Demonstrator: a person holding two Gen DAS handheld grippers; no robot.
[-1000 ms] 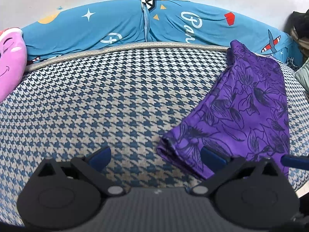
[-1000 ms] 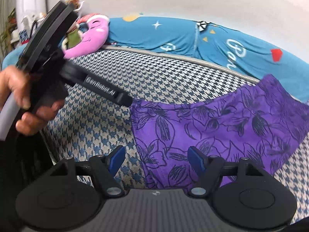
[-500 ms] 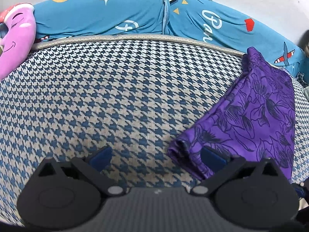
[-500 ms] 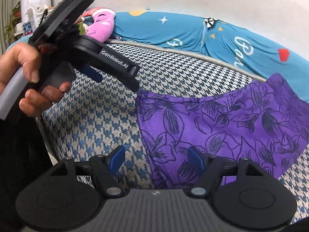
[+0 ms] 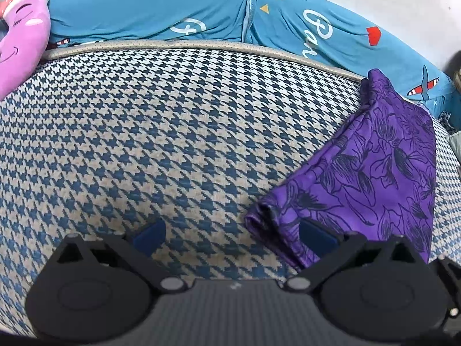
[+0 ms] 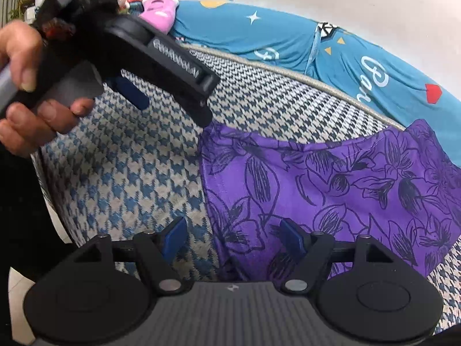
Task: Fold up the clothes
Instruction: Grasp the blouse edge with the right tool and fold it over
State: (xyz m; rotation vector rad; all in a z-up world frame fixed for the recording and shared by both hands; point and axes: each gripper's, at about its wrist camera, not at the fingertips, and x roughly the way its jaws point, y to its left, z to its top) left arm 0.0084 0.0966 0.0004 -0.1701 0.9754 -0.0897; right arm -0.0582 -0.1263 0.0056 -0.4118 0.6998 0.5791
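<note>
A purple garment with dark flower outlines lies folded flat on the houndstooth seat. In the left wrist view its near corner sits just ahead of my left gripper, which is open and empty, lifted a little above the fabric. My right gripper is open too, its right pad over the garment's near edge and its left pad over bare seat. The right wrist view also shows the left gripper held by a hand above the garment's left corner.
The houndstooth cushion spreads left of the garment. Blue printed pillows line the back. A pink plush toy sits at the far left. The seat's front edge drops off at the lower left.
The left gripper has risen and drawn back from the garment's corner, now hanging higher in the right wrist view. The garment lies still. Both grippers stay open.
</note>
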